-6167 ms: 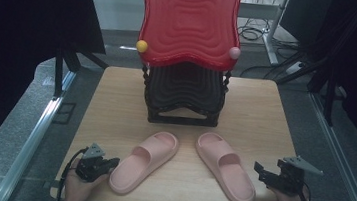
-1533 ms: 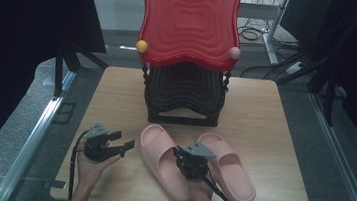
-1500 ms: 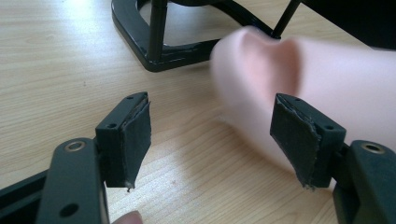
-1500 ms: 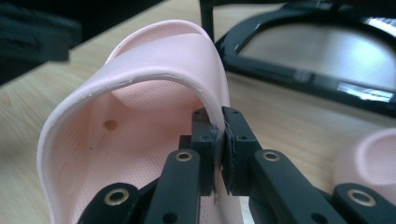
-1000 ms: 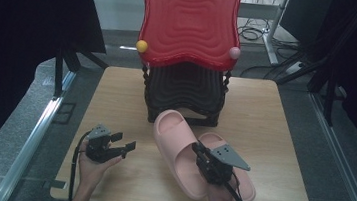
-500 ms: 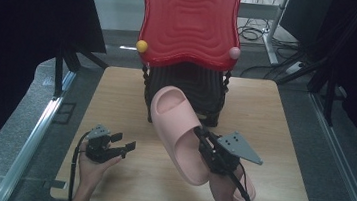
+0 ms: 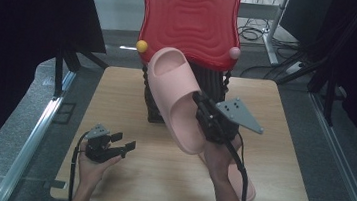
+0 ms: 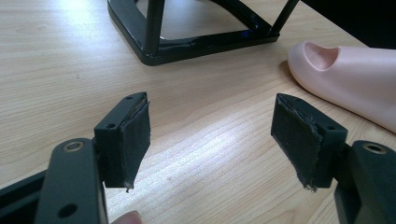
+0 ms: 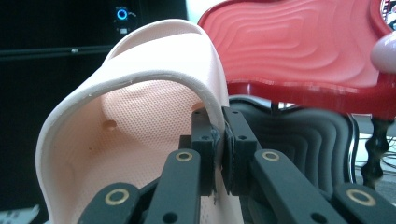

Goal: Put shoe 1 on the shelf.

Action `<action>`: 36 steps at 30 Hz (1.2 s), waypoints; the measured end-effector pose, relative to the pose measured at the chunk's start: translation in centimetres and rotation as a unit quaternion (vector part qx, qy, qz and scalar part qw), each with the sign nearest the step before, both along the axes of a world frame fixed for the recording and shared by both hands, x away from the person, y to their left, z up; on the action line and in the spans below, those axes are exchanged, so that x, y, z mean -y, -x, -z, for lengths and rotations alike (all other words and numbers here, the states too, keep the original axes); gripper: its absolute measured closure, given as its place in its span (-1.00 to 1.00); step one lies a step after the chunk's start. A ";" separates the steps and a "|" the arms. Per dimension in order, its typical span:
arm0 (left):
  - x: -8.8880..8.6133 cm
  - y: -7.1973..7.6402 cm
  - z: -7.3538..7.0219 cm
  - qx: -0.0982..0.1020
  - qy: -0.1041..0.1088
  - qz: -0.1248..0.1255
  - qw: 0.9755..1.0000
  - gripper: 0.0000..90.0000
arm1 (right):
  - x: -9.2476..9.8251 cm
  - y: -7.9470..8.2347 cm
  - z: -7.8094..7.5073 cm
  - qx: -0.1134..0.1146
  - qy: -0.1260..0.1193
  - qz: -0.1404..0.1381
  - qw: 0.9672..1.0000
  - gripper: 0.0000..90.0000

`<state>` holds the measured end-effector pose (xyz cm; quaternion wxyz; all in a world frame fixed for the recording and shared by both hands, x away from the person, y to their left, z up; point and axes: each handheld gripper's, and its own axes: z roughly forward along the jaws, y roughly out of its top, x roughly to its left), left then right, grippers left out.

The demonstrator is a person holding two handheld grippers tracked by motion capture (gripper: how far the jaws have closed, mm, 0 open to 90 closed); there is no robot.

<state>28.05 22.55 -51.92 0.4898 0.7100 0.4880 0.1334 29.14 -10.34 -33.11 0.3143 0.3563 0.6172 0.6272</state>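
Nearest to you, your left gripper (image 7: 124,147) sits low over the front-left of the bench (image 7: 270,160), jaws spread wide with nothing between them. In the left gripper view there's just bare wood between the pads, and the toe of the second slipper (image 8: 345,77) lies flat on the bench off to one side. That one pokes out behind your right forearm in the high view. Your right gripper (image 7: 201,105) is up in the air, jaws clamped tight on the edge of the raised pink slipper (image 7: 174,97), which hangs tilted, toe up, in front of the black rack (image 7: 153,110) and the red wavy tray (image 7: 190,19) on top of it.
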 end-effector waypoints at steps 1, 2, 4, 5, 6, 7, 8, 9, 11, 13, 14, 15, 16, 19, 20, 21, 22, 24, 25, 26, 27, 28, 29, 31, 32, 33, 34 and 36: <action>0.0 0.0 0.0 0.000 0.000 0.000 1.000 -0.37 | 0.0 -0.4 -0.3 -0.001 -0.002 0.001 1.000 0.88; 0.0 0.0 0.0 -0.001 0.000 -0.001 1.000 -0.37 | -0.1 -0.8 -0.6 -0.001 -0.004 0.003 1.000 0.88; 0.0 -0.1 0.0 -0.001 0.000 -0.001 1.000 -0.37 | -0.2 -1.8 -1.2 -0.004 -0.007 0.006 1.000 0.88; 0.0 -0.1 0.0 -0.001 0.000 0.000 1.000 -0.37 | -0.2 -2.1 -1.4 -0.005 -0.008 0.008 1.000 0.88; 0.0 -0.1 0.1 -0.002 0.001 0.000 1.000 -0.37 | -0.4 -2.9 -2.0 -0.003 -0.009 0.013 1.000 0.88; 0.0 -0.1 0.1 -0.002 0.001 0.000 1.000 -0.37 | -0.5 -3.2 -2.2 -0.002 -0.009 0.014 1.000 0.88; 0.0 -0.1 0.1 -0.002 0.001 0.000 1.000 -0.37 | -0.7 -3.5 -2.5 -0.003 -0.009 0.016 1.000 0.88; 0.0 -0.1 0.0 -0.001 0.002 0.000 1.000 -0.37 | -0.9 -3.8 -2.8 -0.001 -0.008 0.018 1.000 0.88; -0.1 -0.1 0.0 0.000 0.001 0.001 1.000 -0.37 | -1.0 -4.1 -3.0 -0.001 -0.007 0.020 1.000 0.88; -0.2 -0.1 -0.1 0.001 0.004 -0.001 1.000 -0.37 | -1.5 -4.8 -3.7 -0.002 -0.006 0.024 1.000 0.88; -0.2 -0.1 -0.2 0.001 0.008 -0.002 1.000 -0.37 | -2.1 -5.4 -4.4 0.002 -0.002 0.027 1.000 0.88; -0.2 -0.1 -0.2 0.002 0.008 -0.002 1.000 -0.37 | -2.3 -5.6 -4.7 0.004 -0.002 0.029 1.000 0.88; -0.2 -0.1 -0.2 0.002 0.008 -0.002 1.000 -0.37 | -2.3 -5.6 -4.7 0.004 -0.002 0.029 1.000 0.88; -0.4 0.0 -0.3 0.004 0.010 -0.002 1.000 -0.37 | -3.2 -6.6 -5.7 0.007 -0.001 0.038 0.999 0.88; -0.4 0.0 -0.3 0.004 0.011 -0.003 1.000 -0.37 | -3.5 -7.1 -6.1 0.006 -0.001 0.043 0.999 0.88; -0.4 0.0 -0.3 0.004 0.011 -0.003 1.000 -0.37 | -3.7 -7.4 -6.4 0.007 -0.003 0.044 0.999 0.88; -0.4 0.0 -0.3 0.004 0.012 -0.003 1.000 -0.37 | -3.9 -7.8 -6.7 0.005 -0.004 0.046 0.999 0.88; -0.4 0.0 -0.3 0.003 0.011 -0.003 1.000 -0.37 | -4.5 -8.6 -7.4 0.001 -0.004 0.050 0.999 0.88; -0.5 -0.1 -0.2 0.003 0.010 -0.003 1.000 -0.37 | -4.7 -8.8 -7.6 0.003 -0.006 0.052 0.999 0.88; -0.5 -0.1 -0.2 0.002 0.011 -0.003 1.000 -0.37 | -5.0 -9.2 -7.9 0.003 -0.005 0.057 0.998 0.88; -0.6 -0.2 -0.2 0.001 0.011 -0.002 1.000 -0.37 | -5.3 -9.5 -8.1 0.001 -0.005 0.059 0.998 0.88; -0.6 -0.3 -0.1 0.000 0.012 -0.002 1.000 -0.37 | -5.6 -9.9 -8.3 0.003 -0.006 0.061 0.998 0.88; -0.6 -0.3 0.0 -0.001 0.013 -0.002 1.000 -0.37 | -6.0 -10.4 -8.5 -0.001 -0.005 0.064 0.998 0.88; -0.7 -0.4 0.0 0.000 0.013 -0.001 1.000 -0.37 | -6.7 -11.2 -8.9 -0.003 -0.004 0.069 0.998 0.88; -0.7 -0.3 0.0 -0.001 0.014 -0.003 1.000 -0.37 | -6.9 -11.5 -9.0 -0.004 0.000 0.070 0.998 0.88; -0.8 -0.3 -0.1 0.000 0.015 -0.003 1.000 -0.37 | -7.3 -12.1 -9.3 -0.007 -0.003 0.073 0.997 0.88; -0.8 -0.3 -0.1 0.001 0.017 -0.002 1.000 -0.37 | -7.6 -12.5 -9.6 -0.010 -0.003 0.074 0.997 0.88; -0.8 -0.3 -0.1 0.002 0.021 -0.004 1.000 -0.37 | -8.4 -14.0 -10.4 -0.017 -0.004 0.083 0.996 0.88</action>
